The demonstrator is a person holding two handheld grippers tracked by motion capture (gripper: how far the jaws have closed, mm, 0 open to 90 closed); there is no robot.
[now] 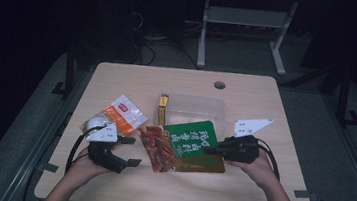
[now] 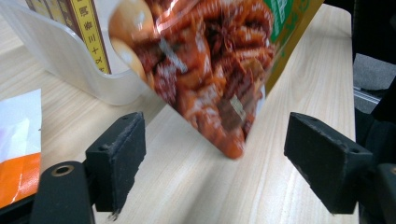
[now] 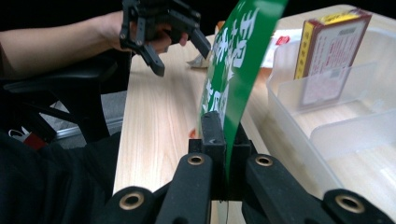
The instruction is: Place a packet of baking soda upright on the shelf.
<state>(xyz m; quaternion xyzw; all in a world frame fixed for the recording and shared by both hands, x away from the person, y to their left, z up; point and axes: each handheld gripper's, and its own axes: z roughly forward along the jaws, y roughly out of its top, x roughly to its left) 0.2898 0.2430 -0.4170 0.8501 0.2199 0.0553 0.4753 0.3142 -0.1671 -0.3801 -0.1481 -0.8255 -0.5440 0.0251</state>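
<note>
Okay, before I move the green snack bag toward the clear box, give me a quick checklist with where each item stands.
1. Right gripper shut on the green snack bag: ok.
2. Left gripper open, fingers clear of the bag: ok.
3. Bag fully lifted off the table: not ok; its red end touches the wood in the left gripper view.
4. Free room in the clear box beside the yellow carton: ok.
5. Orange-and-white pouch out of the path: ok.
6. Firmness of the grip: cannot tell.
</note>
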